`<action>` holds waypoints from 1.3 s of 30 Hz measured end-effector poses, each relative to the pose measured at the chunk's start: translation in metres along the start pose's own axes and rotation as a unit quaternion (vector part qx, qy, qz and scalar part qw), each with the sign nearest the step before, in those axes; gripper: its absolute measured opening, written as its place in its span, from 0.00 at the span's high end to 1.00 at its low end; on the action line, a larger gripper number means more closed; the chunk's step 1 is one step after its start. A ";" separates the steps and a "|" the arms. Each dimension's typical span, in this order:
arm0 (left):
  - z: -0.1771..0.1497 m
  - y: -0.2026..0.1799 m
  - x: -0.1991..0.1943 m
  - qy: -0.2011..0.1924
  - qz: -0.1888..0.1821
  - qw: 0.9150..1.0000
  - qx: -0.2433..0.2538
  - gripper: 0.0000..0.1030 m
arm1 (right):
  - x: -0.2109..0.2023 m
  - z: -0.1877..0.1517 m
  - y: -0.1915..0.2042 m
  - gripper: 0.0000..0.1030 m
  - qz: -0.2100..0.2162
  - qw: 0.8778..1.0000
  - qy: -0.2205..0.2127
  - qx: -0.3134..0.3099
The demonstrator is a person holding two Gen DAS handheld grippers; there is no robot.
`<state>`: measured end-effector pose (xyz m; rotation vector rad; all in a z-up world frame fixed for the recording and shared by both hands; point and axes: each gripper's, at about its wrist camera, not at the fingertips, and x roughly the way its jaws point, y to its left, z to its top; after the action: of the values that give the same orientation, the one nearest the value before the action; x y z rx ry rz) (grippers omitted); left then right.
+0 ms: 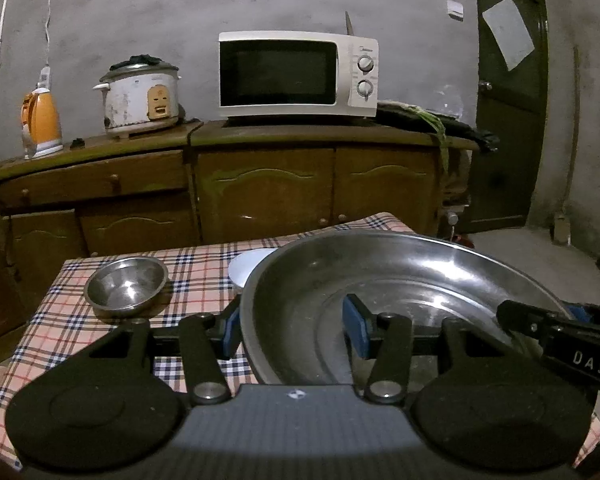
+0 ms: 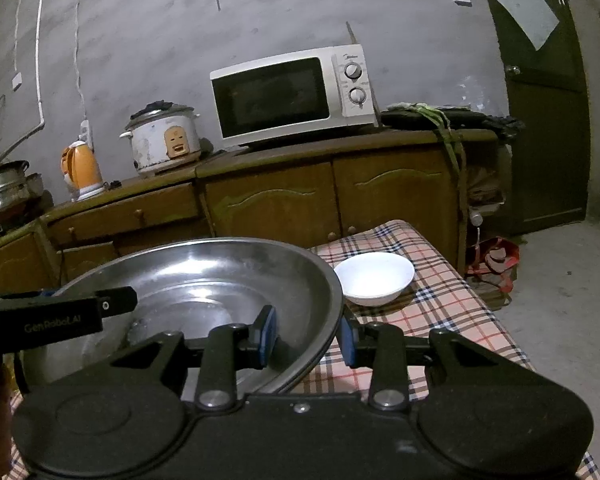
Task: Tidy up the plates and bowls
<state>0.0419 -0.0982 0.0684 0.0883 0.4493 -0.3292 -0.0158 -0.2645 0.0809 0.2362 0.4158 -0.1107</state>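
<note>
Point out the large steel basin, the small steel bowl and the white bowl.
large steel basin (image 1: 380, 276): left wrist view, inner wall.
small steel bowl (image 1: 126, 286): left wrist view, inside bottom.
white bowl (image 2: 374, 278): right wrist view, inside bottom.

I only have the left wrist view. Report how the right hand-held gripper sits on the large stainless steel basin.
Observer: The right hand-held gripper straddles the rim of the large stainless steel basin, with one blue pad inside and one outside. I can't tell if it is clamped.
Operator: Describe the white dish half hidden behind the basin.
Observer: It is a round white bowl, upright and empty, on the plaid tablecloth just right of the basin.
</note>
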 end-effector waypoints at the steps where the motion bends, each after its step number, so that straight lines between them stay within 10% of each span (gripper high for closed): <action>1: -0.001 0.001 0.000 0.000 0.001 1.000 -0.001 0.51 | 0.001 -0.001 0.001 0.59 0.001 1.000 0.001 -0.001; 39: -0.015 0.051 0.001 0.021 0.052 0.998 -0.023 0.51 | 0.032 -0.017 0.054 0.59 0.048 0.997 0.050 -0.033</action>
<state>0.0539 -0.0478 0.0555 0.0732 0.4927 -0.2151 0.0147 -0.2104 0.0636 0.1966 0.5054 0.0094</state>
